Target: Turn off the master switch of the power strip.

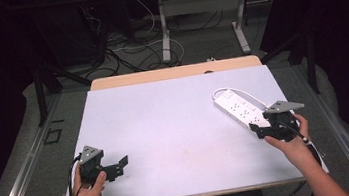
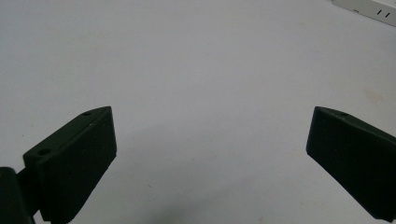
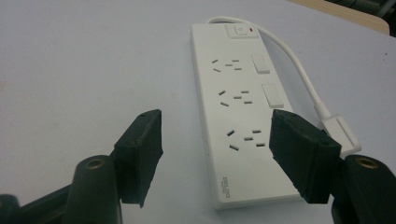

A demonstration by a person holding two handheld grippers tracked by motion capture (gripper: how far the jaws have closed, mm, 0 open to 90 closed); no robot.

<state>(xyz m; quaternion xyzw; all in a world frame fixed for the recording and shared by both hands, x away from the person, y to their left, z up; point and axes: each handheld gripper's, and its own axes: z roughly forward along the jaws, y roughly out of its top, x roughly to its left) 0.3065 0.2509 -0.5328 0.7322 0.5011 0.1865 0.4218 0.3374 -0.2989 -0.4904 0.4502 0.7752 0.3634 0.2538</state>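
My right gripper (image 3: pixel 215 156) spread wide, straddling power strip (image 3: pixel 243 116) near end, likely pre-grasp; next lower, close. Left gripper (image 2: pixel 210 154) wide apart, idle.

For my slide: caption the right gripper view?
Open right gripper poised over a white plastic three-outlet power strip on the pale table.

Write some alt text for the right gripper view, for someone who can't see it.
A white power strip lies flat on a pale table, seen between the two open black jaws of the right gripper. Its white cable curves from the far end to a plug beside the strip.
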